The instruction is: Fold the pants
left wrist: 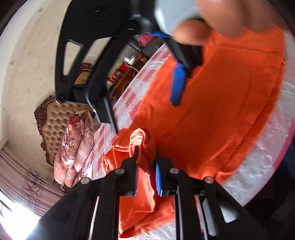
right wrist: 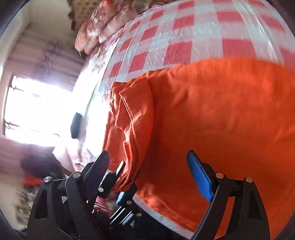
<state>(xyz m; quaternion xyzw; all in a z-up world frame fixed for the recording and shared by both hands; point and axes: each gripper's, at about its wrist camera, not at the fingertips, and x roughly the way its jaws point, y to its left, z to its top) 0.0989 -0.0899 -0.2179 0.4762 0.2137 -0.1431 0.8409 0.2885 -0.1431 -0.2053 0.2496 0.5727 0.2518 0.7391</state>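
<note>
While the bed with its pink-and-white checked quilted cover (right wrist: pixel 184 46) fills most of both views, the bright orange knit pants (right wrist: pixel 221 120) lie spread flat across it, taking up the near and right part of the cover. Along their left edge the cloth is doubled into a thick bunch of layered folds, and the checked cover shows bare beyond them on the far side. A tufted tan headboard with a carved dark wooden frame (left wrist: pixel 53 120) stands at the far left in the left wrist view, with a pile of pink floral pillows (left wrist: pixel 73 145) just beside it. A bright window with a patterned curtain (right wrist: pixel 36 107) sits to the left of the bed.

The right gripper (right wrist: pixel 153 166) hangs low over the pants with its jaws wide apart — one black finger and one blue-padded finger (right wrist: pixel 200 177) stand well apart above the cloth, and nothing is pinched between them. In the left wrist view a person's hand (left wrist: pixel 221 16) holds it from above, blurred.

The left gripper (left wrist: pixel 146 149) is narrow, its jaws nipped on a gathered fold at the left edge of the orange pants — the fold rises between the black fingertips and the blue ribbed pads (left wrist: pixel 158 175).
</note>
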